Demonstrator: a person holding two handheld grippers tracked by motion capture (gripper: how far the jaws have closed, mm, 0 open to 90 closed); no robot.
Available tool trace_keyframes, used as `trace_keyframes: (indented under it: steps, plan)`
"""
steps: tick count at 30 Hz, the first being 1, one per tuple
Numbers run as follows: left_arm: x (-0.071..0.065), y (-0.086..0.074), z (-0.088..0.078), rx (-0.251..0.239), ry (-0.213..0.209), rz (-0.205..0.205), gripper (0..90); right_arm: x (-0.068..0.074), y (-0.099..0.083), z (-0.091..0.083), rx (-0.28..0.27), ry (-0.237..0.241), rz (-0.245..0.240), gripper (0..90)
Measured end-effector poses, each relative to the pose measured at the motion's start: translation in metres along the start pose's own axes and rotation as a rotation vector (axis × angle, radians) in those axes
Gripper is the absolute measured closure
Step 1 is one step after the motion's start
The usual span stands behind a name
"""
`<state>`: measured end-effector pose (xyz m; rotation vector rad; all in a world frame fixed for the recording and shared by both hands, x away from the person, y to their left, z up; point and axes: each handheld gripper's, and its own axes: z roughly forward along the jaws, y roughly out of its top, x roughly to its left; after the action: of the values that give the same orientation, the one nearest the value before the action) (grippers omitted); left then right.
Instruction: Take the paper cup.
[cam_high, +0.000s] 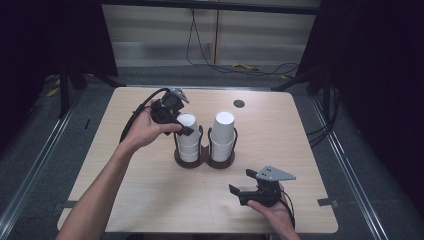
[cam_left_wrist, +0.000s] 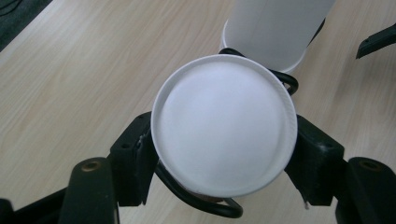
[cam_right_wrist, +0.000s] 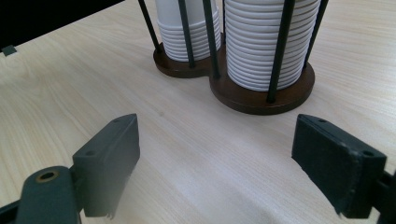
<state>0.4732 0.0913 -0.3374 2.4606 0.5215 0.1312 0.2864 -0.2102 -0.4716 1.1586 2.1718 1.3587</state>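
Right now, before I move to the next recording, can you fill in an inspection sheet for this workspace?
Surface: light wooden table, bare apart from the holder.
Job's things: two stacks of upside-down white paper cups in a double holder; left stack, right stack.
Clutter: nothing seen on the table.
Grippers: left gripper has its jaws shut on the top cup of the left stack; right gripper rests near the table's front edge, jaws open with nothing between them.
Cables: one trails from the left gripper; more lie on the floor.
Surroundings: dark room, grey floor, pale back wall panels.
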Motion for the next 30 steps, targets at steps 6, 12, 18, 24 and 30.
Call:
trace_keyframes:
  steps: [6, 12, 18, 24, 30]
  plan:
    - [0.0, 0.0, -0.004, -0.015, 0.005, -0.003, 33.3, 0.0, 0.0, 0.0, 0.008, -0.007, -0.006, 15.4]
    - [-0.001, 0.001, -0.01, -0.034, 0.013, 0.006, 33.3, 0.0, 0.0, 0.0, 0.005, -0.006, -0.001, 15.4]
    - [-0.003, 0.0, -0.015, -0.057, 0.014, 0.003, 33.4, 0.0, 0.0, 0.0, 0.004, -0.005, -0.001, 15.4]
    - [-0.003, -0.001, -0.02, -0.076, 0.015, -0.002, 33.4, 0.0, 0.0, 0.0, 0.005, -0.006, -0.001, 15.4]
    - [-0.004, -0.002, -0.025, -0.115, 0.001, -0.007, 33.3, 0.0, 0.0, 0.0, 0.006, -0.005, -0.002, 15.4]
